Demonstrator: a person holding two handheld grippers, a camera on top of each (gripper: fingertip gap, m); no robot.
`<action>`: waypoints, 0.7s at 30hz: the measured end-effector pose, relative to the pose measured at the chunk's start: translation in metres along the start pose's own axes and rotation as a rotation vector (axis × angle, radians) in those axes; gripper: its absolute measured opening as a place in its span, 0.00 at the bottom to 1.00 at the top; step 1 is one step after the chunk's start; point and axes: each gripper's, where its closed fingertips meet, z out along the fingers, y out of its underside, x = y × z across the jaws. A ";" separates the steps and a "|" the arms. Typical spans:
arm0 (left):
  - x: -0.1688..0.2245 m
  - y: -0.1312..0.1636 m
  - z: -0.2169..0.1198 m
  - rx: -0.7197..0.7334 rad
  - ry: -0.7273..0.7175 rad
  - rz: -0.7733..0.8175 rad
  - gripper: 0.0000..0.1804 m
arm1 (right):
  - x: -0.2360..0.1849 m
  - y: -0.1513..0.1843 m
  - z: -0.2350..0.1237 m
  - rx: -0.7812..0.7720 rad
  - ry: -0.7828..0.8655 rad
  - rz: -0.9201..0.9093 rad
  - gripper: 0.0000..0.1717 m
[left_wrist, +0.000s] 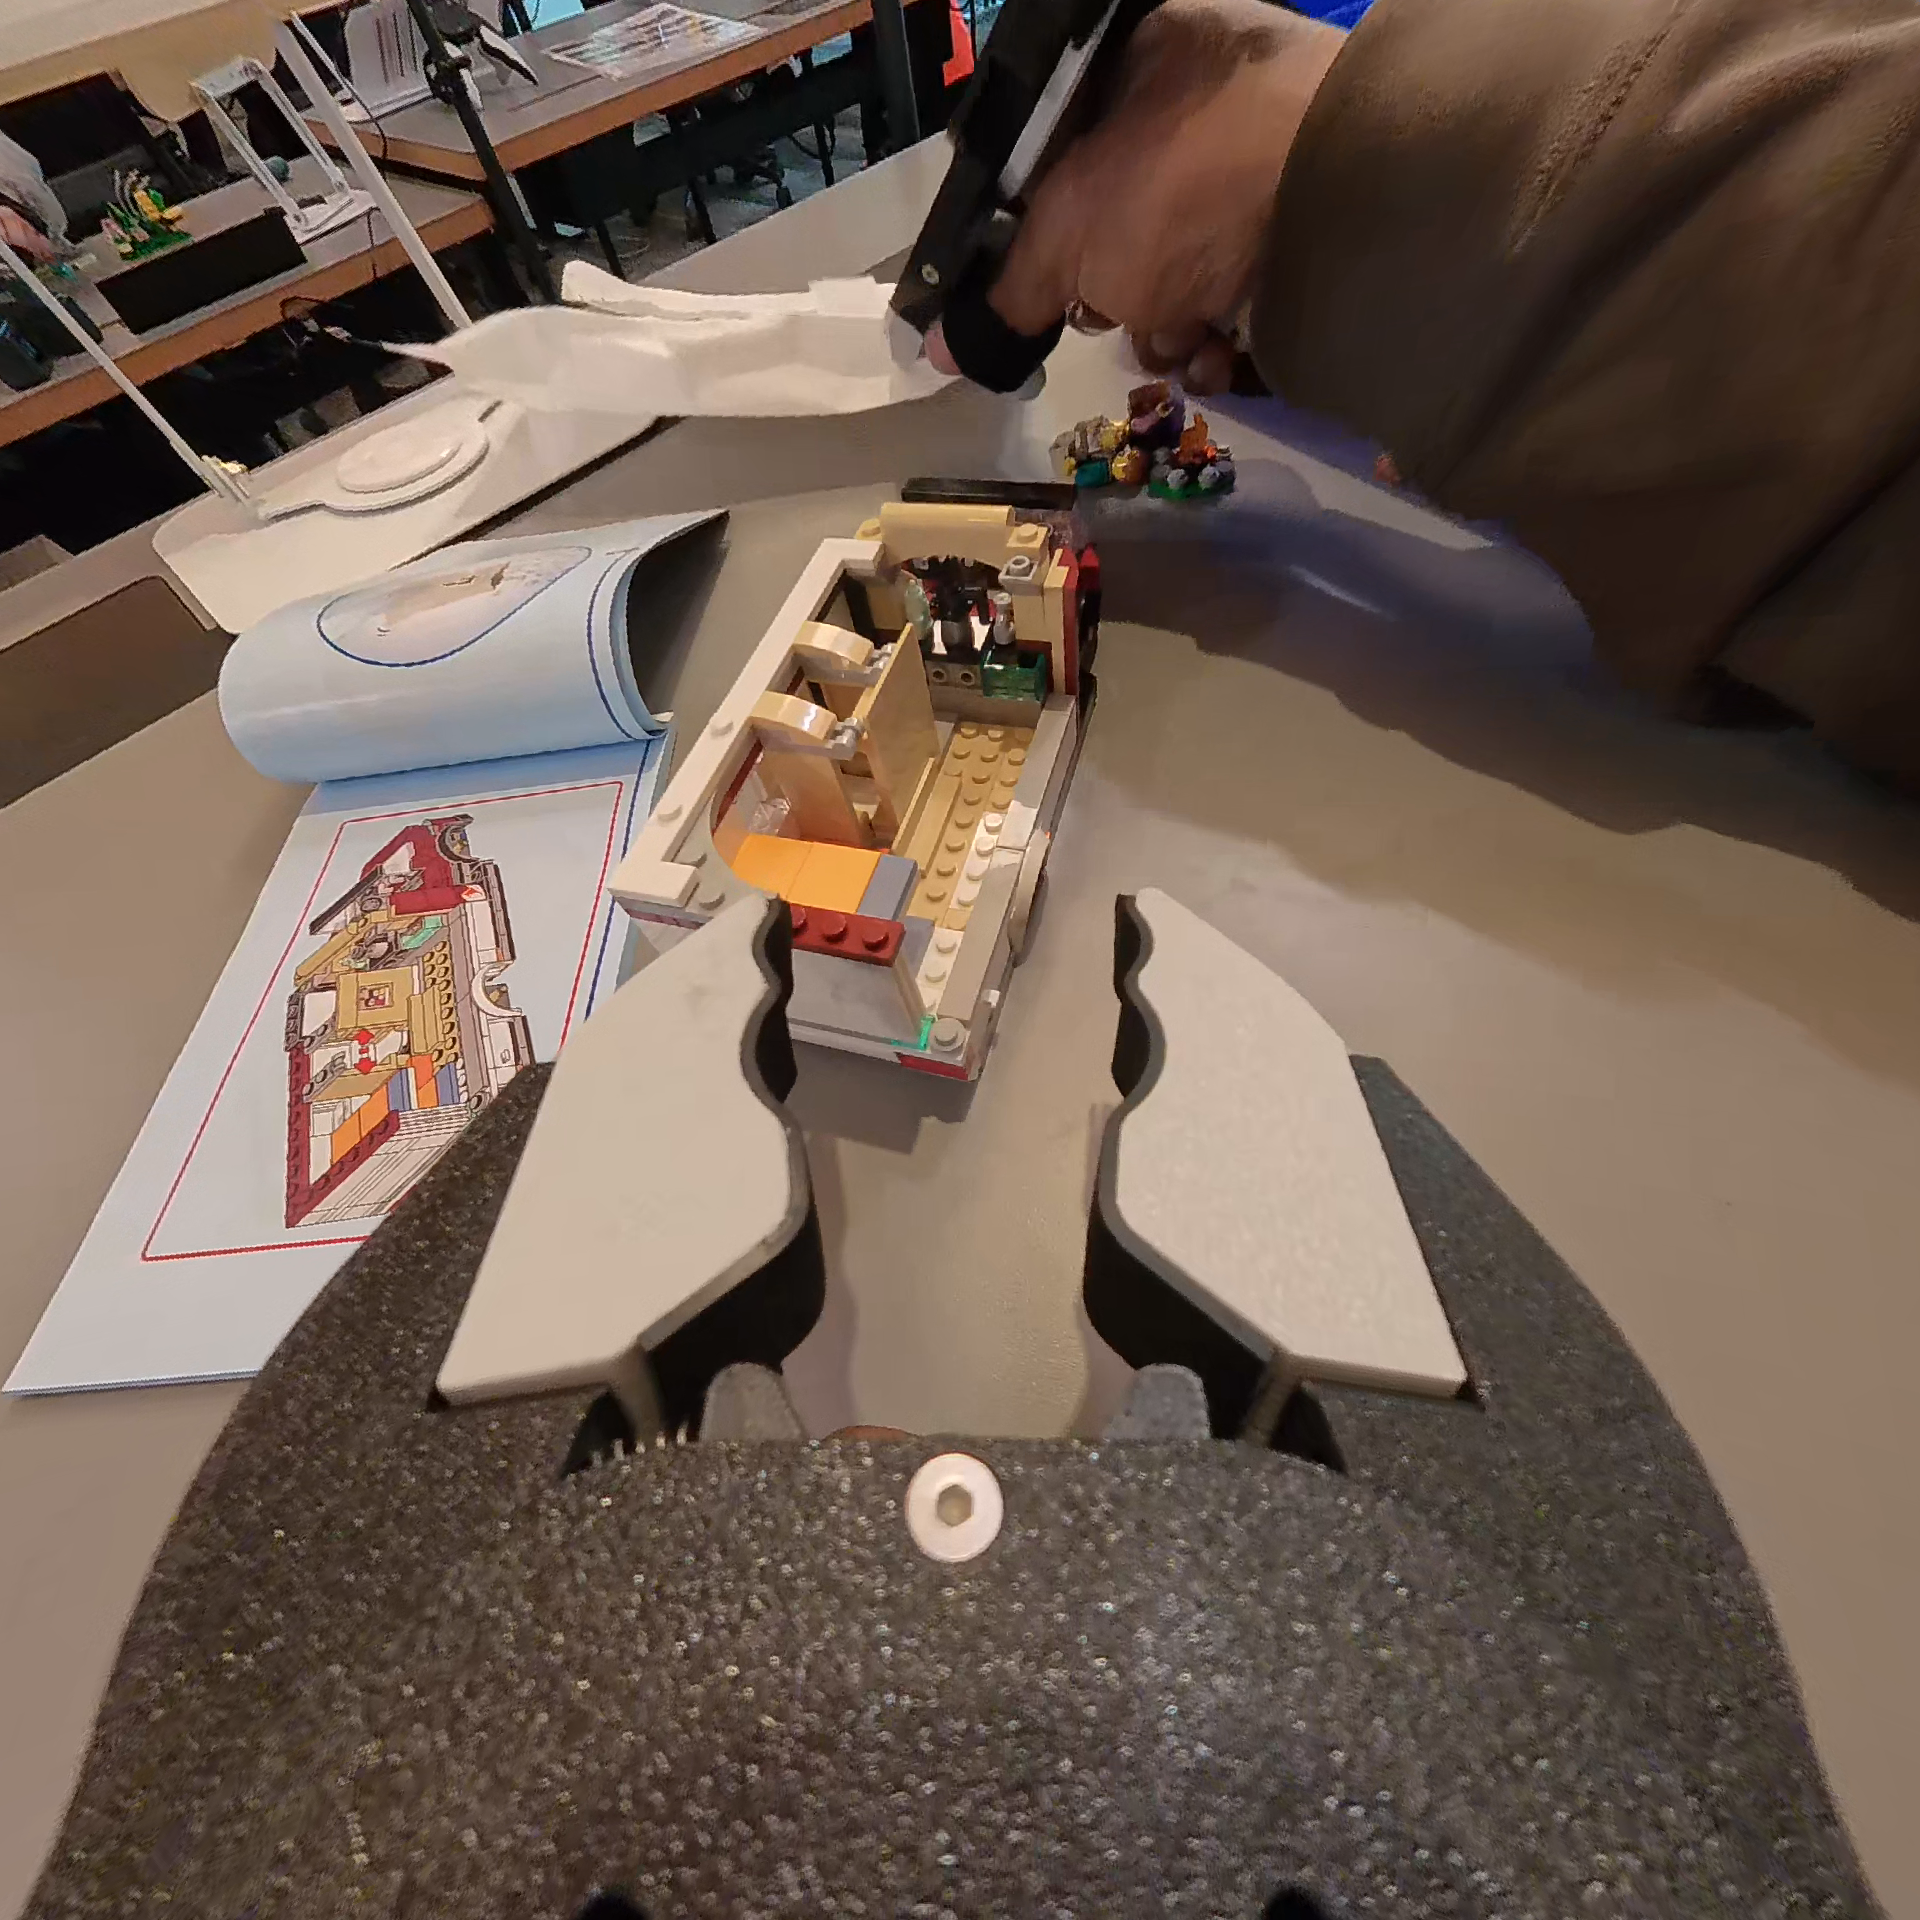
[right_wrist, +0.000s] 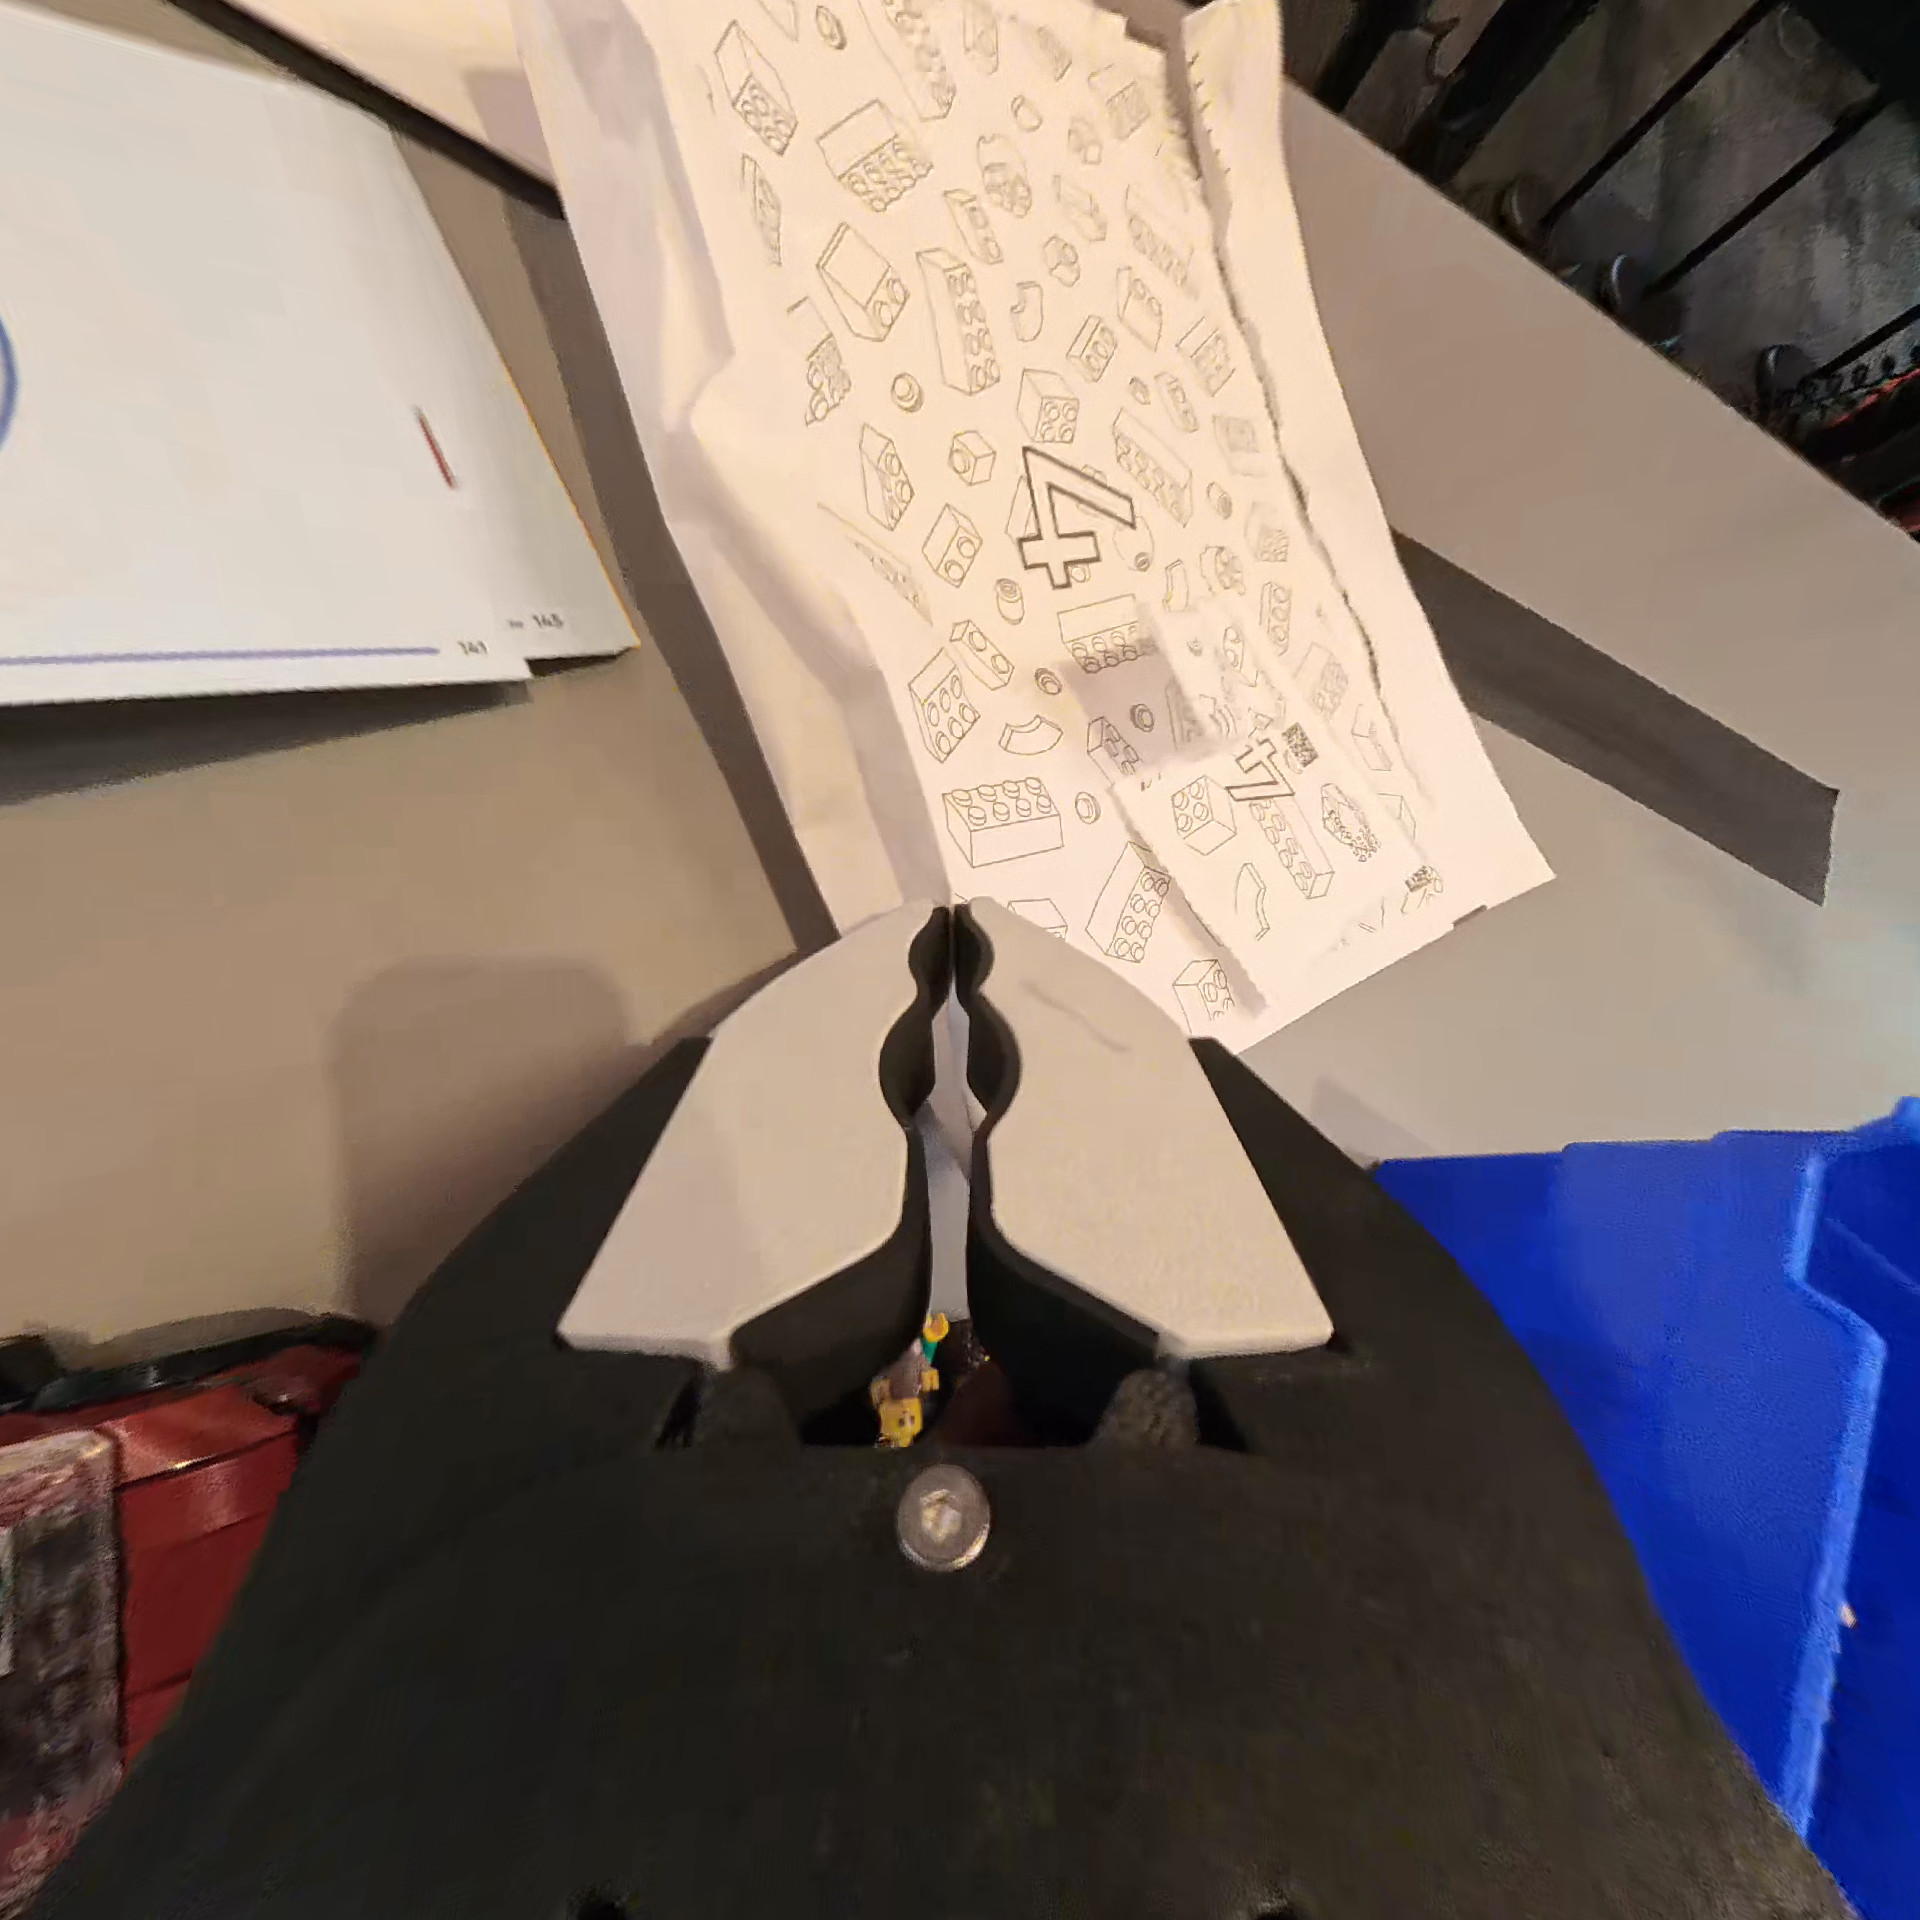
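My left gripper (left_wrist: 951, 914) is open just in front of a tan, white and dark red brick model (left_wrist: 883, 748) that stands on the grey table (left_wrist: 1351, 1039). The model's near end lies between the fingertips. The left fingertip (left_wrist: 727, 966) is at its near left corner and the right fingertip (left_wrist: 1174, 966) stands apart from it. My right gripper (right_wrist: 953, 920) is shut on the edge of a white paper bag (right_wrist: 1039, 468) printed with brick outlines, and the paper runs between its pads. In the left wrist view the right gripper (left_wrist: 925, 332) holds the bag (left_wrist: 675, 353) beyond the model.
An open instruction booklet (left_wrist: 364, 987) lies left of the model; it also shows in the right wrist view (right_wrist: 208, 416). A small heap of coloured pieces (left_wrist: 1153, 447) sits behind the model. A blue bin (right_wrist: 1662, 1403) stands at the right. A white lamp base (left_wrist: 410, 457) is at the far left. One gripper's finger ends stand about 30 cm off the other's.
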 end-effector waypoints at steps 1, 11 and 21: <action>0.000 0.000 0.000 0.000 -0.001 0.001 0.33 | 0.000 -0.003 -0.003 0.021 -0.009 0.019 0.00; -0.001 0.001 0.001 -0.001 -0.011 0.006 0.32 | -0.007 -0.041 -0.039 0.252 -0.145 0.215 0.00; -0.001 0.001 0.002 0.010 -0.024 0.005 0.31 | -0.028 -0.074 -0.078 0.439 -0.285 0.259 0.00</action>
